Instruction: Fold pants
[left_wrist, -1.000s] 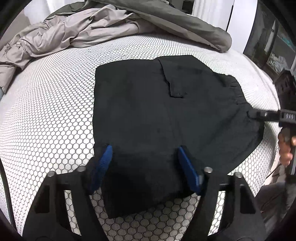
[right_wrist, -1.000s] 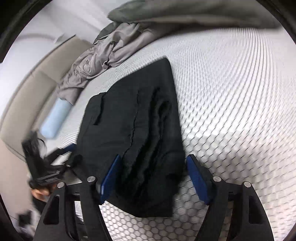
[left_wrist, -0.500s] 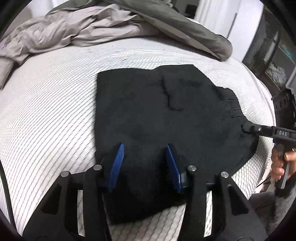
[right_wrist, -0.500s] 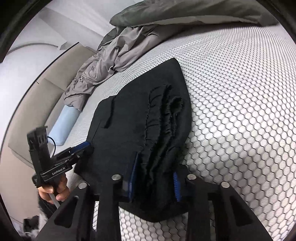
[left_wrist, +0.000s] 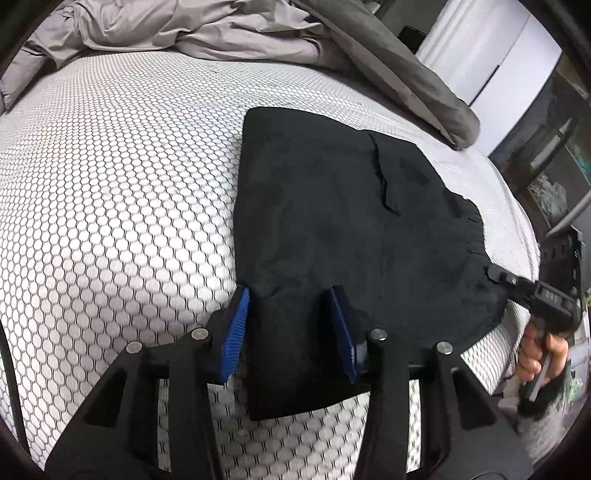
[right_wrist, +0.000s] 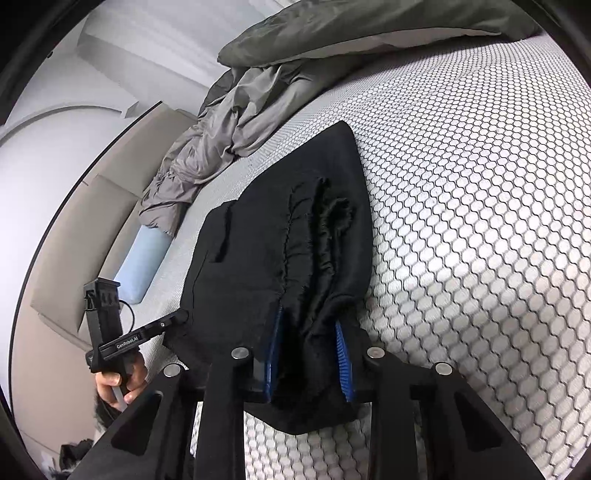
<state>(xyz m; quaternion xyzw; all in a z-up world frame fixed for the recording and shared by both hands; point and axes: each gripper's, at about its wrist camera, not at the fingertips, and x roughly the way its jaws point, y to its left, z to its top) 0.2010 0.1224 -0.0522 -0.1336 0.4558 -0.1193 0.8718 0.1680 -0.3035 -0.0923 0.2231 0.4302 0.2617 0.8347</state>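
Note:
Black pants (left_wrist: 351, 221) lie folded flat on the honeycomb-patterned bed sheet (left_wrist: 129, 184). My left gripper (left_wrist: 290, 325) straddles their near corner. Its jaws are closing, and the blue pads squeeze a raised fold of cloth. At the far right edge of the pants, the right gripper (left_wrist: 495, 275) bites the cloth, held by a hand (left_wrist: 535, 354). In the right wrist view the gathered waistband of the pants (right_wrist: 258, 266) is bunched between the closing blue pads of my right gripper (right_wrist: 308, 350). The left gripper (right_wrist: 181, 315) grips the pants' left corner there.
A crumpled grey duvet (left_wrist: 221, 33) is heaped along the far side of the bed and also shows as the duvet (right_wrist: 240, 129). A light blue pillow (right_wrist: 144, 262) leans against a beige headboard (right_wrist: 74, 240). Dark shelving (left_wrist: 554, 166) stands beyond the bed's right edge.
Both pairs of jaws have narrowed onto the cloth and bunched it up between the pads. The left gripper has shifted and rolled, so the pants now sit farther right in its view.

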